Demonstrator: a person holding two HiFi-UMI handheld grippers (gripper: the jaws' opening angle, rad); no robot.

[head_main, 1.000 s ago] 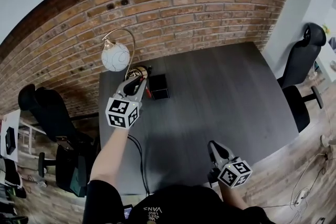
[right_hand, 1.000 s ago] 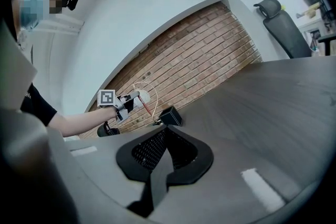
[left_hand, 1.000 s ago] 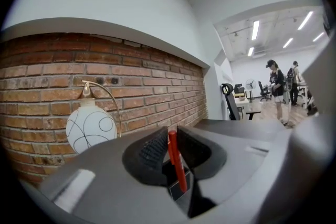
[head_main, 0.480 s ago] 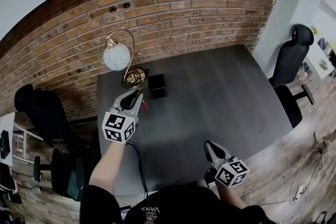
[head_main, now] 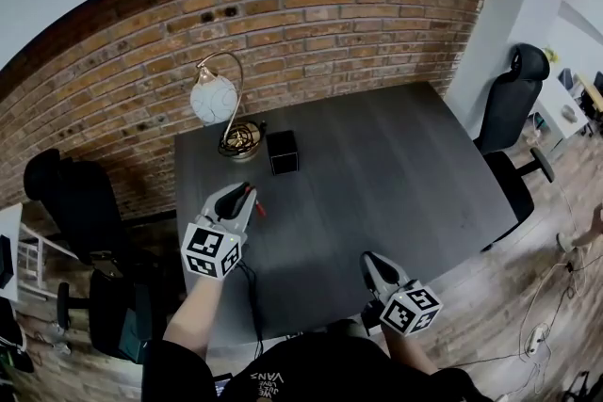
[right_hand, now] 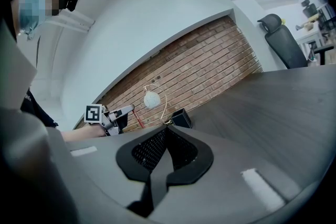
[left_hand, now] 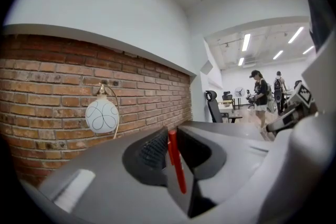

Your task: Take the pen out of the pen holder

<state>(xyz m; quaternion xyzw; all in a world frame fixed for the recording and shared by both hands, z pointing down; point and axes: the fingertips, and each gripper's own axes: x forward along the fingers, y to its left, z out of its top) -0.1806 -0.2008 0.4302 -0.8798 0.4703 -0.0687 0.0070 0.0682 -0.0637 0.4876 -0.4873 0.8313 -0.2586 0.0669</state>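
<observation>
My left gripper (head_main: 248,196) is shut on a red pen (left_hand: 176,162), which stands upright between its jaws; its red tip (head_main: 259,208) shows at the jaws in the head view. It hangs over the dark table (head_main: 396,174), well in front of the black pen holder (head_main: 282,152) at the table's back left. My right gripper (head_main: 370,263) is near the table's front edge, jaws closed together with nothing between them. In the right gripper view the left gripper (right_hand: 123,111) with the pen (right_hand: 139,119) shows left of the holder (right_hand: 181,118).
A lamp with a white globe (head_main: 214,99) and a brass base (head_main: 241,138) stands left of the holder by the brick wall (head_main: 311,24). A black cable (head_main: 252,306) runs over the table's front left. Office chairs (head_main: 509,108) stand to the right and left (head_main: 80,202).
My left gripper has drawn back from the pen holder toward me with the red pen in its jaws. The right gripper has shifted slightly.
</observation>
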